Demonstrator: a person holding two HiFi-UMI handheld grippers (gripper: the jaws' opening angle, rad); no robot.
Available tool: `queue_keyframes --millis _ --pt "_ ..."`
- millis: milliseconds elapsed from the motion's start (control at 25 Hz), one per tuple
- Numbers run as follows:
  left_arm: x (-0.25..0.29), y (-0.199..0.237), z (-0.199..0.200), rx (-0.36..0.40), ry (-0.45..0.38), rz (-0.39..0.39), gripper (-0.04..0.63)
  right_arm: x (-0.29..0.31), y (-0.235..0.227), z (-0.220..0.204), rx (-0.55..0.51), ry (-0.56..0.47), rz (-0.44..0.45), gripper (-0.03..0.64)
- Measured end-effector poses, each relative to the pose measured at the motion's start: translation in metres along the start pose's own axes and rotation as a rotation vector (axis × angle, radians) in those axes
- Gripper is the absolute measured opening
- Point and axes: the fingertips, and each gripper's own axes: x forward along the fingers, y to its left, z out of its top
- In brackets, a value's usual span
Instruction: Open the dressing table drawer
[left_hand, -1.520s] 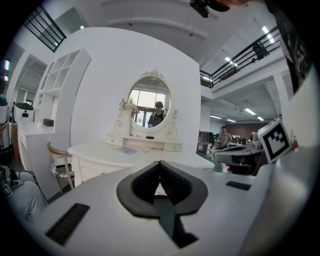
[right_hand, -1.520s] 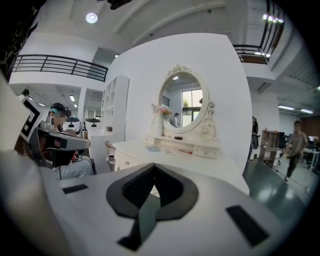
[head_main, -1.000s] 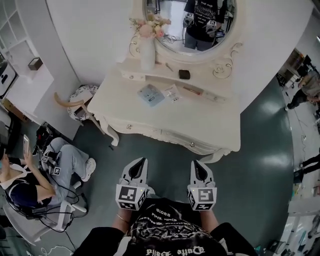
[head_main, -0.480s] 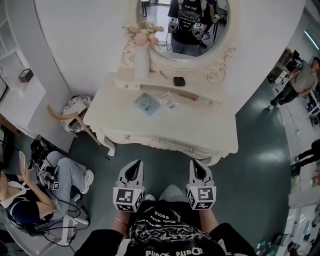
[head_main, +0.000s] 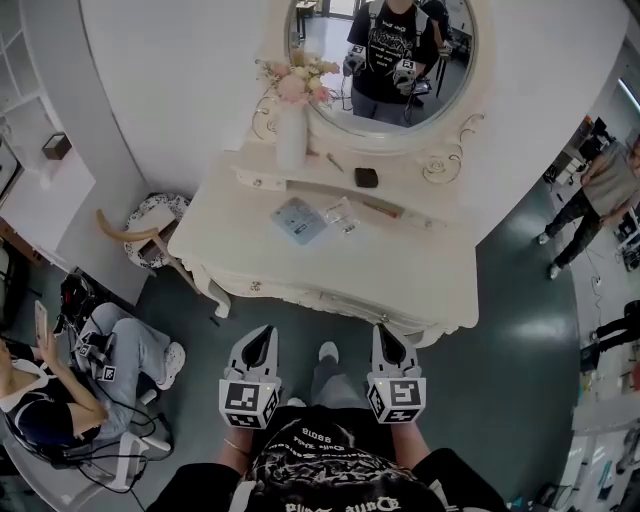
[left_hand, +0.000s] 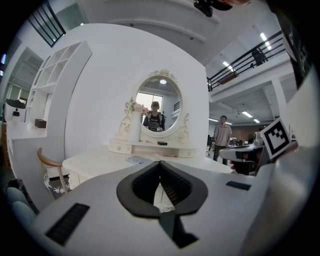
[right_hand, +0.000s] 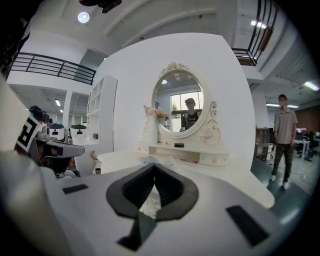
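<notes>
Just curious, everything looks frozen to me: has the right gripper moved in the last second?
Yes. The right gripper has come closer to the front edge of the dressing table; the gap between them has narrowed.

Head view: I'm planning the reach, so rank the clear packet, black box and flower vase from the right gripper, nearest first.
From the right gripper:
1. clear packet, mid tabletop
2. black box, on the back shelf
3. flower vase, back shelf, far left
</notes>
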Motion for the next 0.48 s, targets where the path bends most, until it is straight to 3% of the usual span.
queue_keyframes --millis 480 --pt "0.052 0.014 -0.001 -0.035 0.056 0.048 0.015 0.060 -0.020 -0.007 0.002 0.074 0.074 0.011"
